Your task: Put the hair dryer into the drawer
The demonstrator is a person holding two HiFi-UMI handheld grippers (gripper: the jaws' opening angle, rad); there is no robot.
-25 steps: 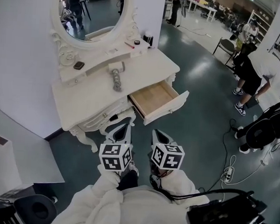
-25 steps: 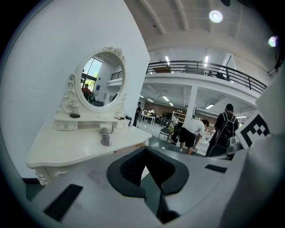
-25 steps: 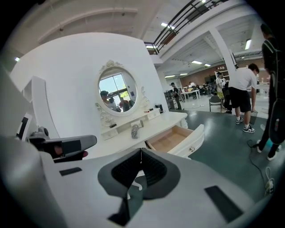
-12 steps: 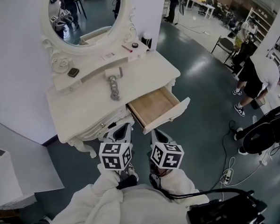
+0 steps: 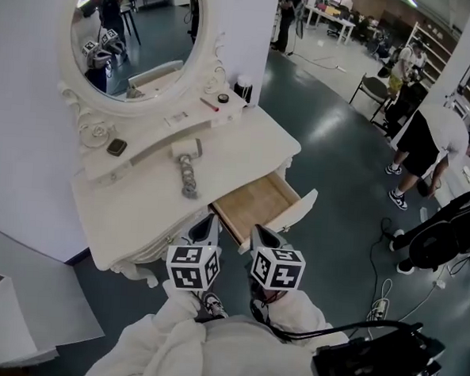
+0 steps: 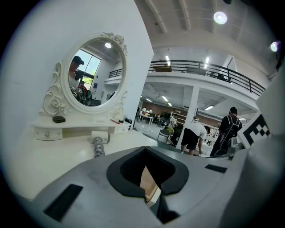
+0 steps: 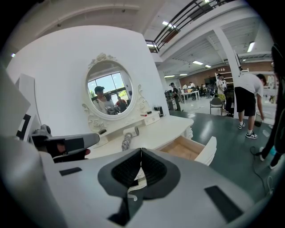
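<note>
The white hair dryer (image 5: 187, 150) lies on the white vanity table (image 5: 130, 209) below the oval mirror, its grey coiled cord (image 5: 189, 177) trailing toward the front edge. To its right the wooden drawer (image 5: 258, 204) stands pulled out, with nothing inside. My left gripper (image 5: 206, 224) and right gripper (image 5: 261, 236) hover side by side just in front of the table, both shut and holding nothing. In the left gripper view the hair dryer (image 6: 100, 135) is ahead and left of the gripper (image 6: 145, 149). The right gripper view shows the right gripper (image 7: 141, 151), the dryer (image 7: 132, 131) and the drawer (image 7: 189, 150).
A small black item (image 5: 117, 147) and little bottles (image 5: 243, 87) sit on the vanity's raised shelf. People (image 5: 425, 131) stand on the green floor at right, near a chair (image 5: 375, 79). A power strip with cables (image 5: 383, 291) lies on the floor, a black case (image 5: 375, 363) at lower right.
Both grippers have moved closer to the vanity, side by side, and stay shut. The drawer front now lies just ahead of their tips; dryer and drawer have not moved.
</note>
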